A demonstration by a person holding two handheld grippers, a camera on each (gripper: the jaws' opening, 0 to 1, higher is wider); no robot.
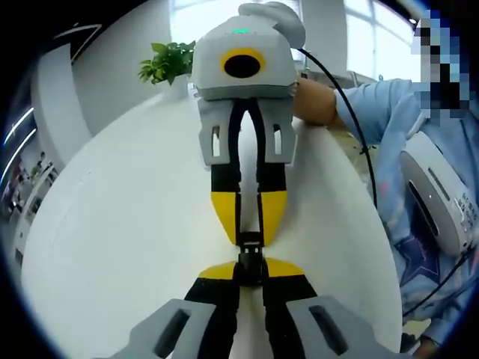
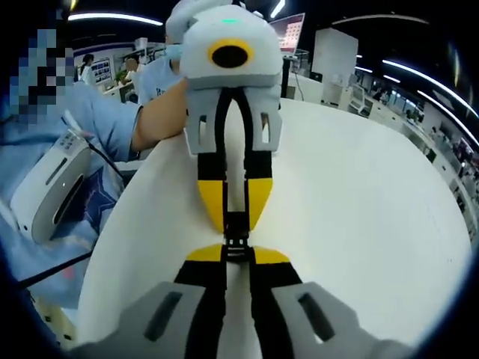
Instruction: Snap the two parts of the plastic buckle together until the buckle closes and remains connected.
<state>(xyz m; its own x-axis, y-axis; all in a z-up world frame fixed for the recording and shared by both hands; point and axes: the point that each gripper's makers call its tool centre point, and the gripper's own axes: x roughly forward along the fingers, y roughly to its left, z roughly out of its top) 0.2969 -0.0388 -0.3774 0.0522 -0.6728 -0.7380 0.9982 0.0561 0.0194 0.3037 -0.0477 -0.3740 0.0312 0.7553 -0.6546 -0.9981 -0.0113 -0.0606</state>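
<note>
Two black plastic buckle parts (image 1: 251,254) meet end to end above the white table, between two grippers facing tip to tip. In the left gripper view, my left gripper (image 1: 251,271) rises from the bottom, shut on the near buckle part. My right gripper (image 1: 251,233) reaches down from the top, shut on the far part. In the right gripper view the buckle (image 2: 236,239) sits between my right gripper (image 2: 237,256) below and my left gripper (image 2: 236,221) above. I cannot tell whether the two parts are latched or just touching.
The round white table (image 1: 135,224) spreads under both grippers, its edge curving at the right (image 1: 374,254). A green plant (image 1: 168,61) stands at the far side. A person in a blue sleeve (image 2: 105,112) stands beside the table with a white device (image 2: 52,187) and a black cable (image 1: 359,127).
</note>
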